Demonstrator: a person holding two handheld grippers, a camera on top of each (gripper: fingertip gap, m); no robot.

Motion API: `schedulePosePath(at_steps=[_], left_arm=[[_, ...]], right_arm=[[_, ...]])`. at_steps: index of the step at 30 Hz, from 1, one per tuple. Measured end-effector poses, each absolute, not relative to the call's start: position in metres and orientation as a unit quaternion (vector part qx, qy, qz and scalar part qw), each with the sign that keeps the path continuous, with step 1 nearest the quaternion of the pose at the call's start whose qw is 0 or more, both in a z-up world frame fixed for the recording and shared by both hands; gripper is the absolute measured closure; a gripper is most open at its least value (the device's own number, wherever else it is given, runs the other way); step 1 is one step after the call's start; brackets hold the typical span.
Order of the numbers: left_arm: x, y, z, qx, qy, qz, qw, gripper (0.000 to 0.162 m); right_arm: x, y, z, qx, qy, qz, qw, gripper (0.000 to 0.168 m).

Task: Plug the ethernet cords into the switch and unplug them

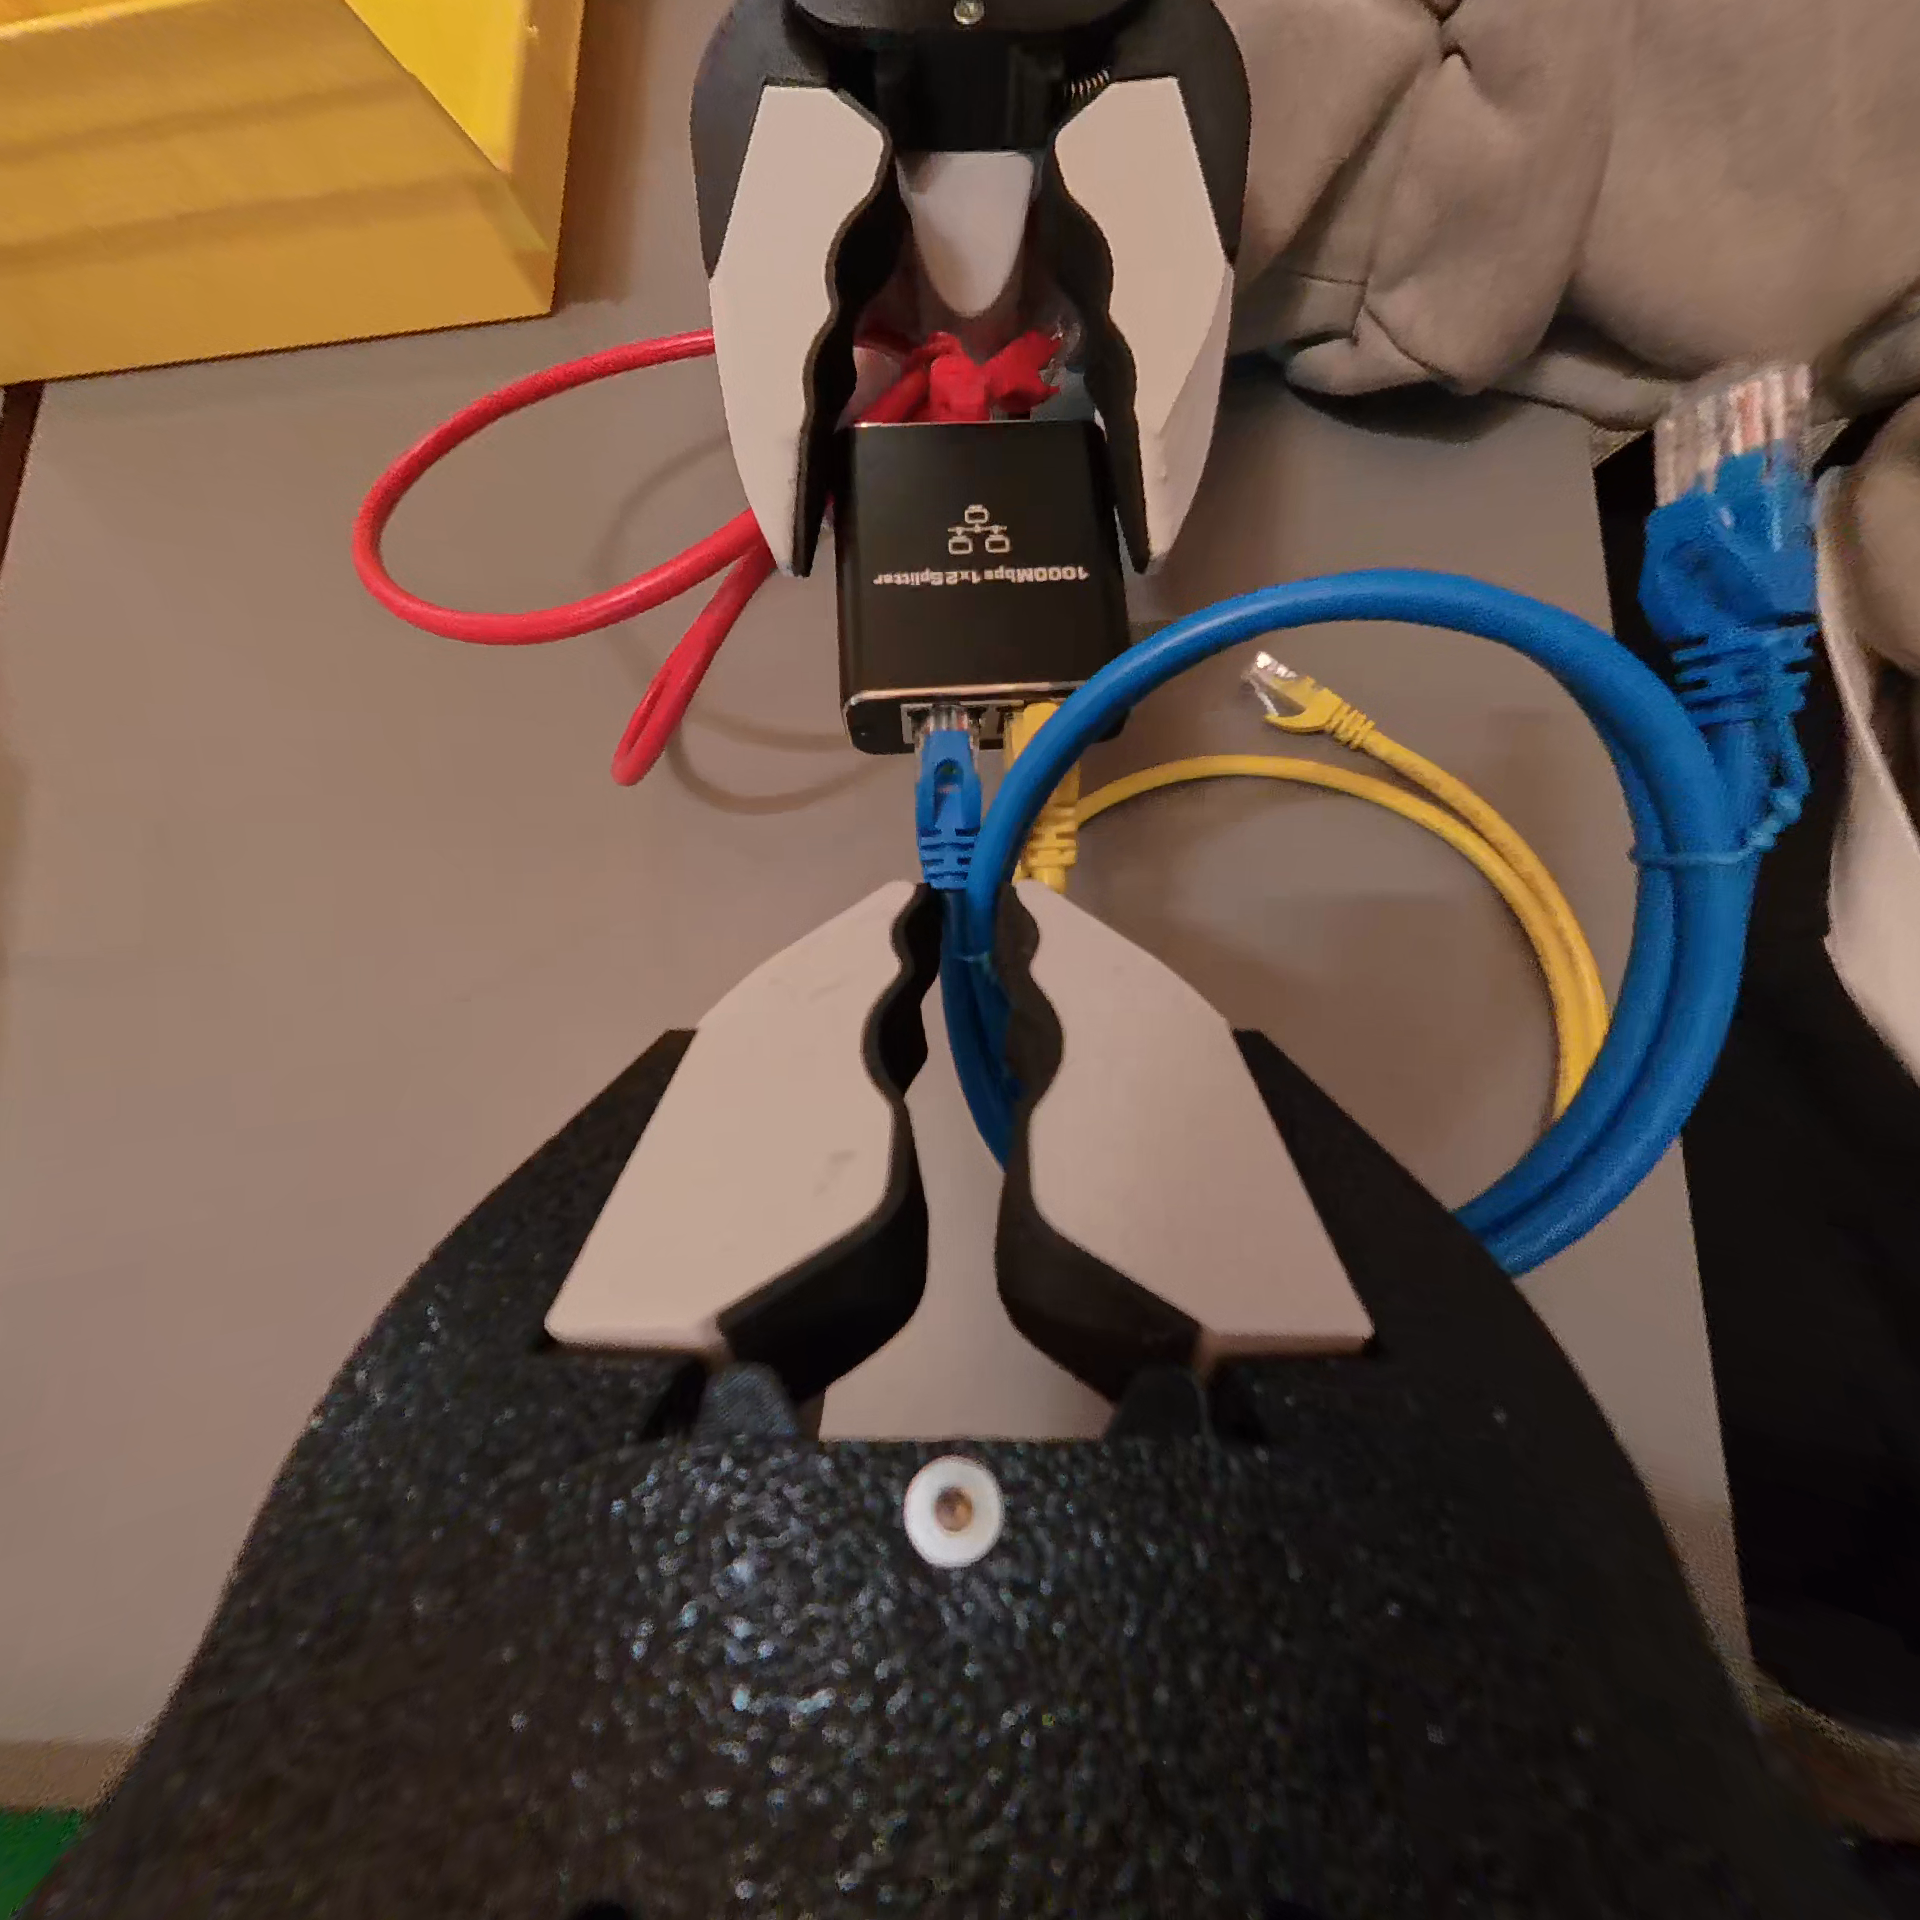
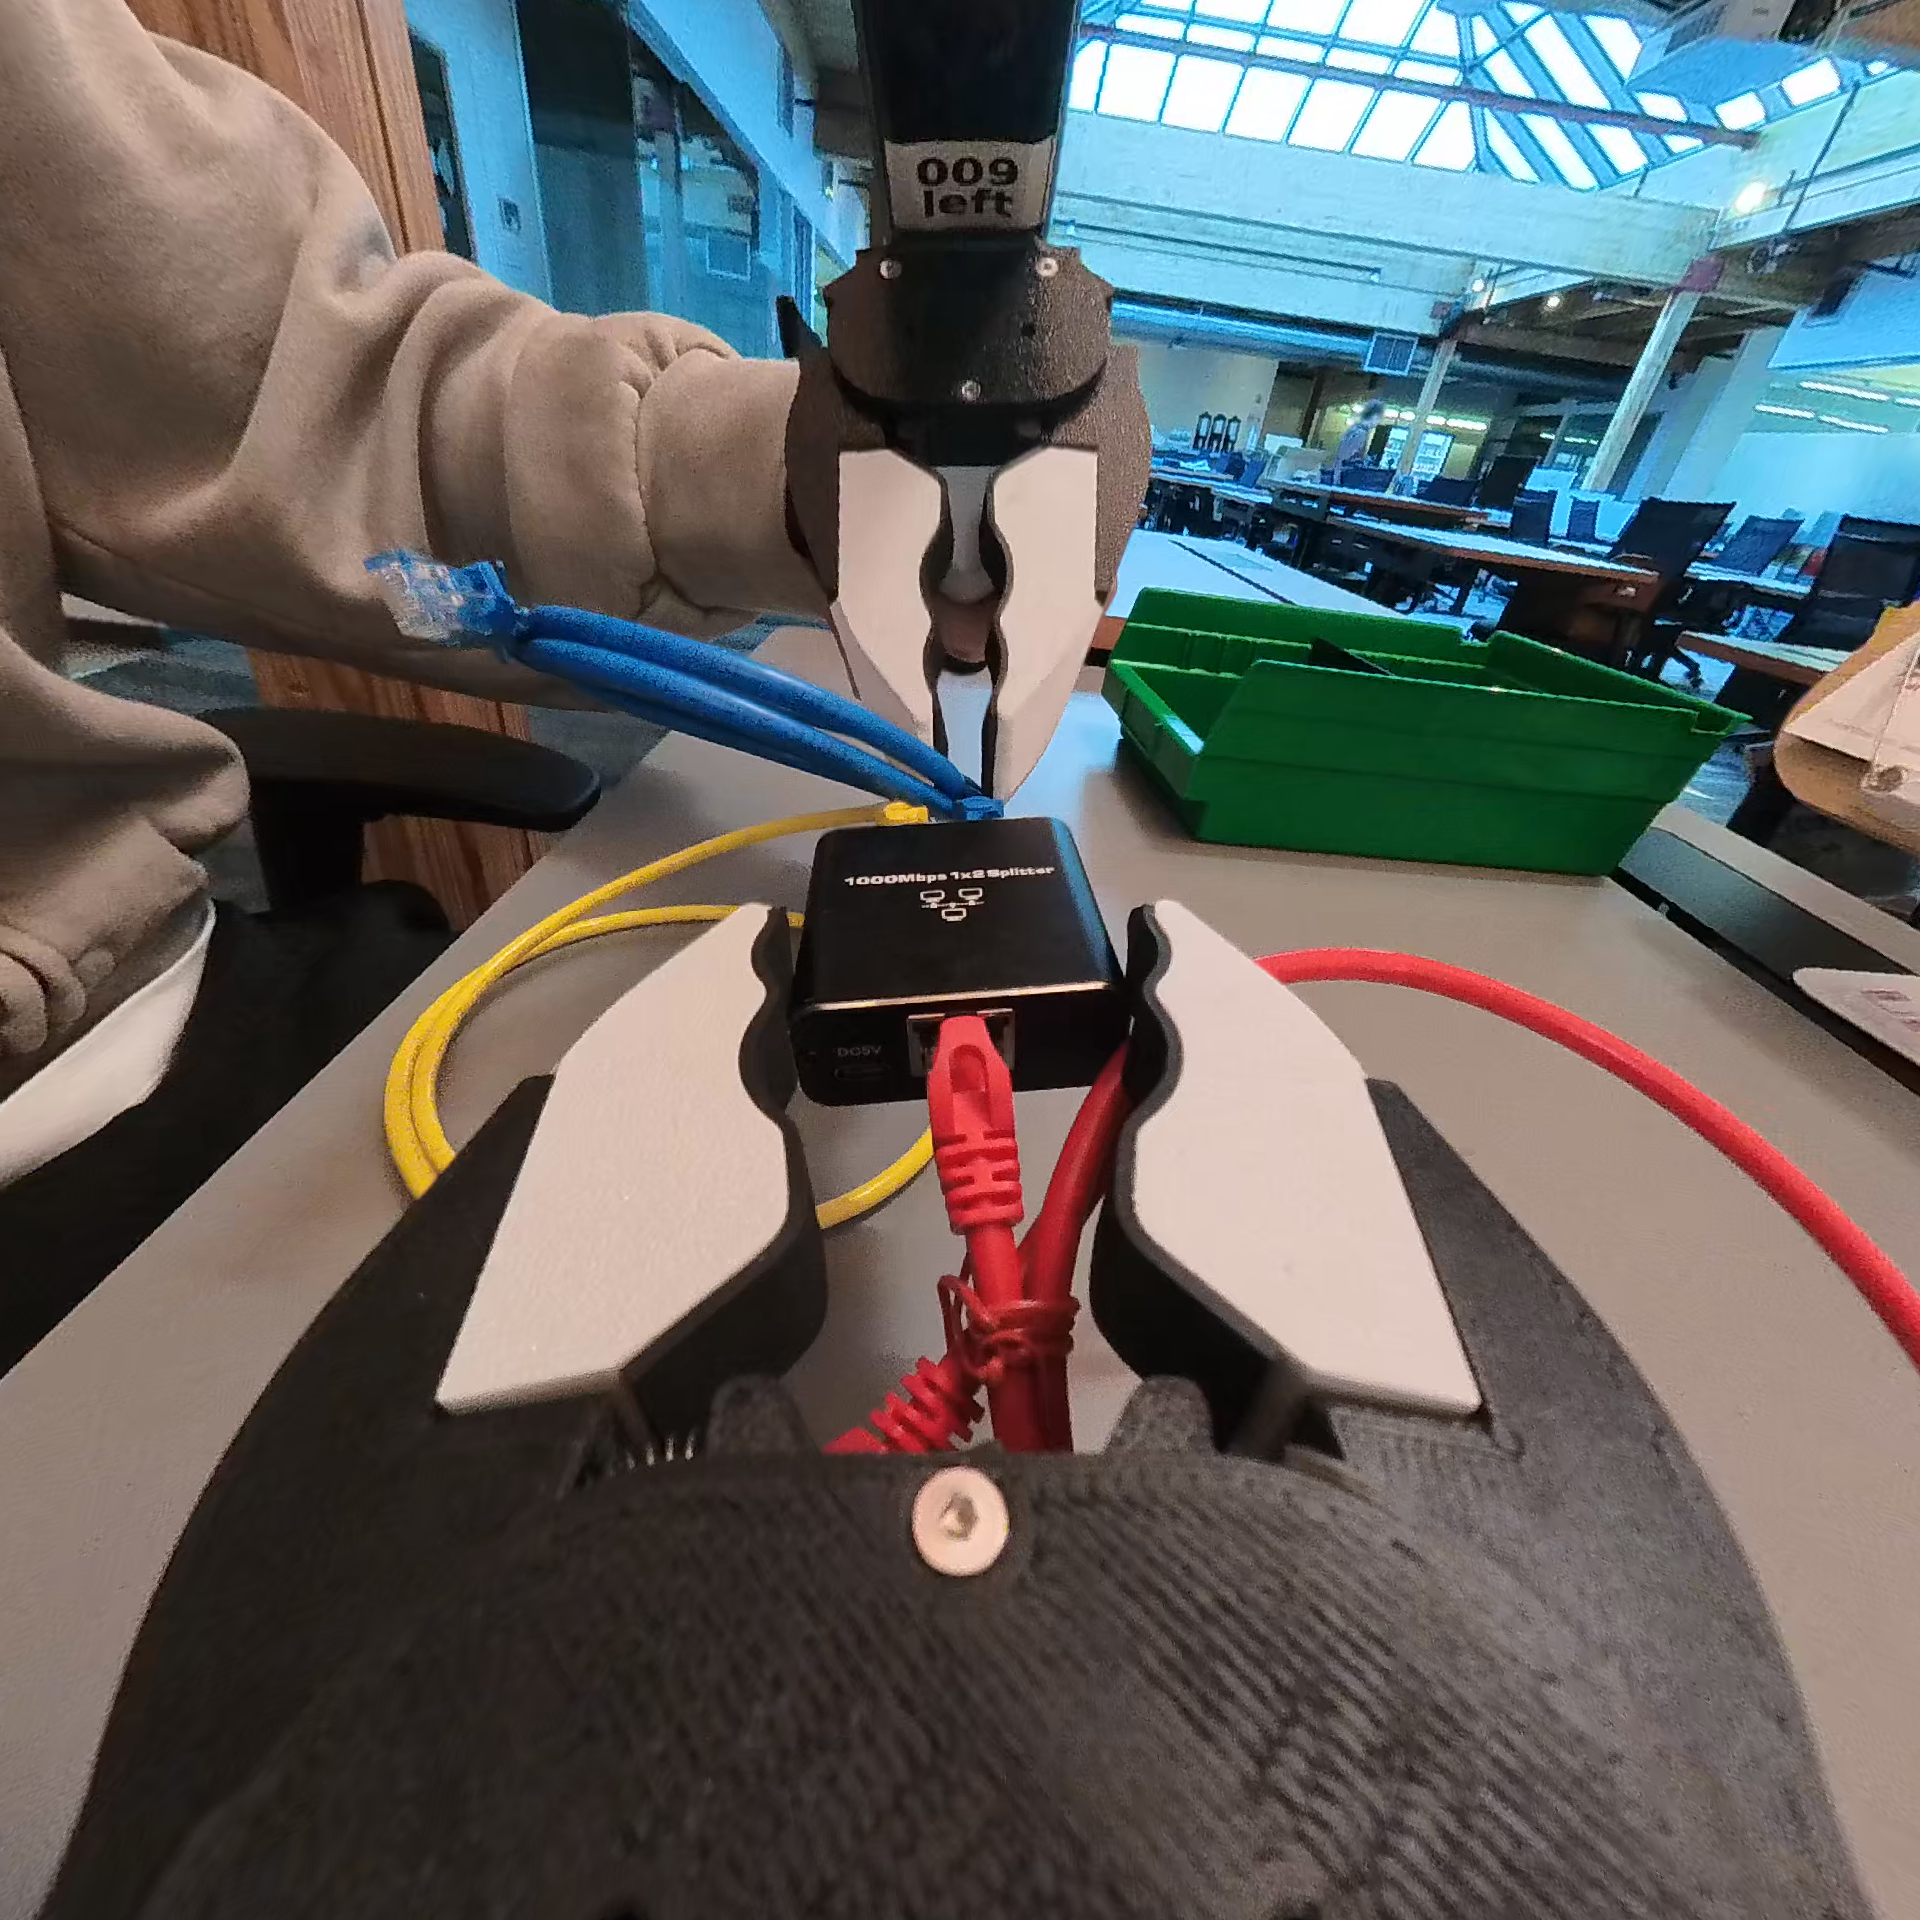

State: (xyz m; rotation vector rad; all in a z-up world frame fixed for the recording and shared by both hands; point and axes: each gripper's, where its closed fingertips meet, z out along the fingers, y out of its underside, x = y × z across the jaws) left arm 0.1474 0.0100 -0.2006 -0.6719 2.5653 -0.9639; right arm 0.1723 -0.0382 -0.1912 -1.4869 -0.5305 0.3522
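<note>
Grippers meet at the black switch from opposite ends, mid-frame on the grey table.

Right gripper has its fingers pressed against the switch's two sides, clamped on it, with the red cord plugged into the port facing that camera and running back between the fingers. Left gripper, at lower centre of the left wrist view, is closed around the blue cord just behind its plug, which sits in one port on the switch's other face. Yellow cord is plugged in beside it, its free end lying to the right. Green bin stands at right in the right wrist view; a grey sleeve fills the upper left.
</note>
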Motion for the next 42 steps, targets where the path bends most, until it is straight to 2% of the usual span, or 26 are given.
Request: schedulePosePath(at_steps=[17,22,23,24,25,26,29,32,37,42], left_arm=[[0.153,0.01,-0.201,-0.207,0.898,-0.344,0.177,0.154],[0.158,0.003,-0.178,-0.211,0.873,-0.384,0.212,0.156],[0.161,0.002,-0.164,-0.22,0.854,-0.405,0.24,0.155],[0.164,0.003,-0.143,-0.23,0.825,-0.439,0.271,0.147],[0.161,0.007,-0.122,-0.235,0.797,-0.474,0.292,0.131],[0.156,0.013,-0.101,-0.239,0.767,-0.509,0.31,0.116],[0.139,0.056,-0.045,-0.279,0.652,-0.597,0.376,0.112],[0.122,0.108,-0.027,-0.322,0.559,-0.634,0.428,0.112],[0.131,0.133,-0.102,-0.399,0.58,-0.587,0.4,0.107],[0.142,0.124,-0.159,-0.423,0.597,-0.576,0.364,0.106]], right_arm=[[0.169,-0.033,-0.197,-0.682,-0.238,0.139,0.677,0.105],[0.178,-0.038,-0.182,-0.66,-0.22,0.138,0.705,0.105],[0.181,-0.038,-0.178,-0.661,-0.218,0.126,0.707,0.105],[0.184,-0.038,-0.174,-0.661,-0.214,0.108,0.711,0.105],[0.187,-0.041,-0.166,-0.656,-0.212,0.099,0.718,0.105],[0.191,-0.045,-0.157,-0.65,-0.209,0.09,0.725,0.105],[0.203,-0.061,-0.118,-0.624,-0.202,0.04,0.754,0.105],[0.22,-0.078,-0.066,-0.595,-0.209,-0.023,0.776,0.106],[0.267,-0.108,0.051,-0.567,-0.234,-0.142,0.777,0.105],[0.329,-0.145,0.165,-0.592,-0.224,-0.308,0.71,0.106]])
